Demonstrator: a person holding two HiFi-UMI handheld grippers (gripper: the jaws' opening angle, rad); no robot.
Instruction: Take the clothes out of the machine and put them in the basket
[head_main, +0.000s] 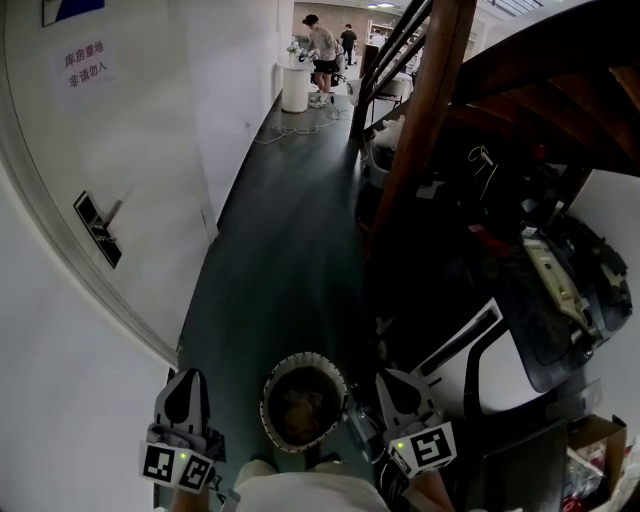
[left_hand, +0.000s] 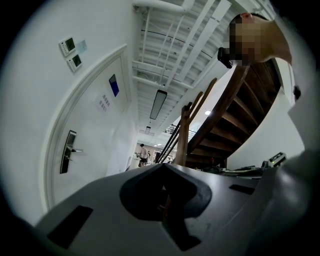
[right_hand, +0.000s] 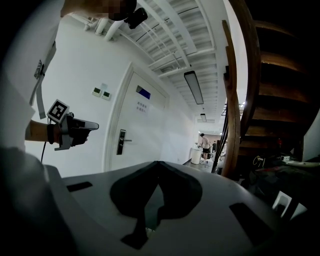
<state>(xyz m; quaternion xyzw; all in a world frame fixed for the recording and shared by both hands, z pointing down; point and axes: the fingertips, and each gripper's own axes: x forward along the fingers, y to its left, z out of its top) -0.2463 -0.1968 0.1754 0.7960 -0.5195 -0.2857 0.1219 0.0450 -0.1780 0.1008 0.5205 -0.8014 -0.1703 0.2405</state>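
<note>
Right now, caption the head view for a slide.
Left gripper and right gripper, both shut, flank a round basket on dark floor.

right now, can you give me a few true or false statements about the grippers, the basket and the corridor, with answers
1. The left gripper and the right gripper are both shut, with nothing between the jaws. True.
2. In the head view, the basket stands on the floor between the two grippers. True.
3. The white door is wide open. False: it is closed.
4. The wooden staircase rises on the person's left. False: it is on the right, and the door is on the left.
5. The far end of the corridor is deserted. False: people stand there.
</note>
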